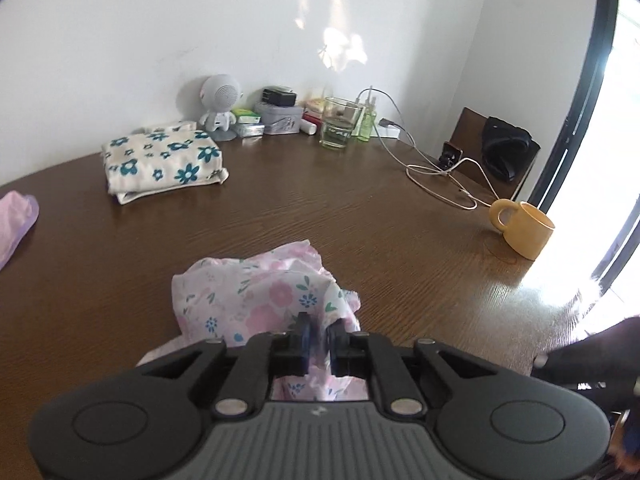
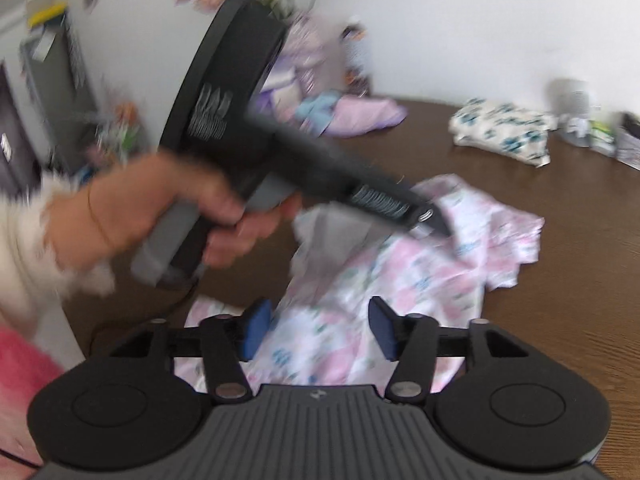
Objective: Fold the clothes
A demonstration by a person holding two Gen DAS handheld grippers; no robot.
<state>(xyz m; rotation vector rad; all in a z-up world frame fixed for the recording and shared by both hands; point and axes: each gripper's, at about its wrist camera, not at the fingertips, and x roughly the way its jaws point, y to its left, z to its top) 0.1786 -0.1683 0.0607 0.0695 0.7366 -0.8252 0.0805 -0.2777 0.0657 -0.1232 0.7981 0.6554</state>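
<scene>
A crumpled pink floral garment (image 1: 260, 292) lies on the brown table near its front edge. My left gripper (image 1: 319, 340) is shut on a fold of this cloth, with fabric pinched between the blue pads. Seen from the right wrist, the same garment (image 2: 400, 280) spreads across the table, and a hand holds the left gripper (image 2: 436, 224) with its tip on the cloth. My right gripper (image 2: 318, 330) hovers open just above the near part of the garment, nothing between its fingers. This view is motion-blurred.
A folded cream cloth with blue flowers (image 1: 160, 160) sits at the back left. A lilac garment (image 1: 16, 220) lies at the left edge. A yellow mug (image 1: 524, 228), a glass (image 1: 340, 128), cables (image 1: 440, 172) and small items line the back and right.
</scene>
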